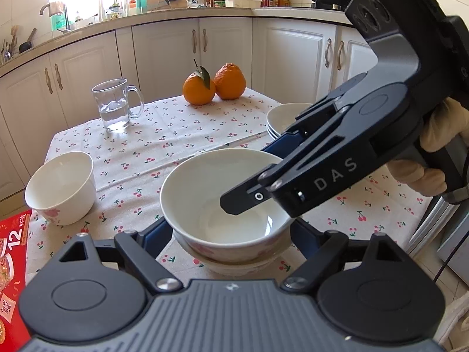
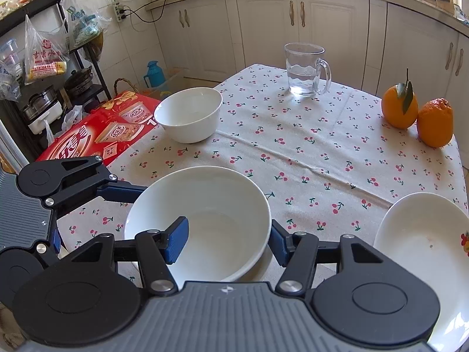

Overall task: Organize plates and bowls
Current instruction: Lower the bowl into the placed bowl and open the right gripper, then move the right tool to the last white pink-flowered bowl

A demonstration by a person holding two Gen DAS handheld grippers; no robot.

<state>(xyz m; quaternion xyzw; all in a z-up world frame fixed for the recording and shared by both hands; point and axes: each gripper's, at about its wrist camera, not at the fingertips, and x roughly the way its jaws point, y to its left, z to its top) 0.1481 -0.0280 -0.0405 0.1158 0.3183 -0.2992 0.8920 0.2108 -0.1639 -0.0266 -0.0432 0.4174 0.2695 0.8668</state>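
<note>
A white bowl (image 1: 222, 202) with pink flowers is nested in another bowl on the cherry tablecloth (image 1: 181, 138). My left gripper (image 1: 228, 234) is open, its fingers on either side of the stack without visible contact. My right gripper (image 2: 228, 237) stands wide with one blue pad (image 2: 177, 242) inside the top bowl (image 2: 202, 220) and the other outside its rim; I cannot tell if it pinches. It shows in the left wrist view (image 1: 293, 176) too. A third bowl (image 1: 63, 187) stands at the left, also in the right wrist view (image 2: 189, 114). Stacked white plates (image 1: 285, 117) sit at the right (image 2: 422, 234).
A glass mug of water (image 1: 115, 105) and two oranges (image 1: 214, 86) stand at the far side of the table. A red box (image 2: 96, 132) lies off the table's left edge. White cabinets surround the table.
</note>
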